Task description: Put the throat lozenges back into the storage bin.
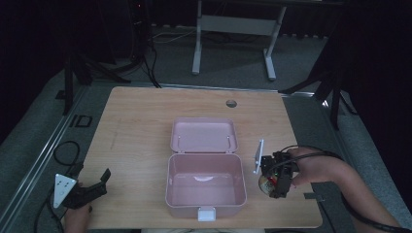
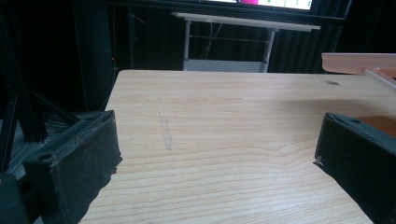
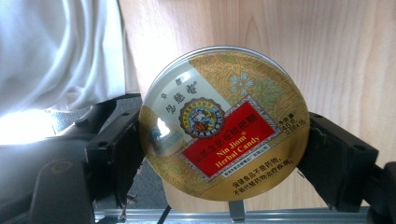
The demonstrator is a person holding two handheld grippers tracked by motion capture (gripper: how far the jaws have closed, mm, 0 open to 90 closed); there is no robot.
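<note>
The right gripper (image 3: 224, 144) is clenched across the rim of a round candy tin (image 3: 224, 122), holding it just off the right side of the open pink box (image 1: 205, 187) near the tabletop (image 1: 136, 126) front edge. With only two narrow contacts on a smooth curved metal edge, I'd worry the tin could pivot or squirt out and roll off the tabletop if it's swung fast toward the box. The left gripper (image 2: 210, 154) rests spread wide and empty at the near left corner.
</note>
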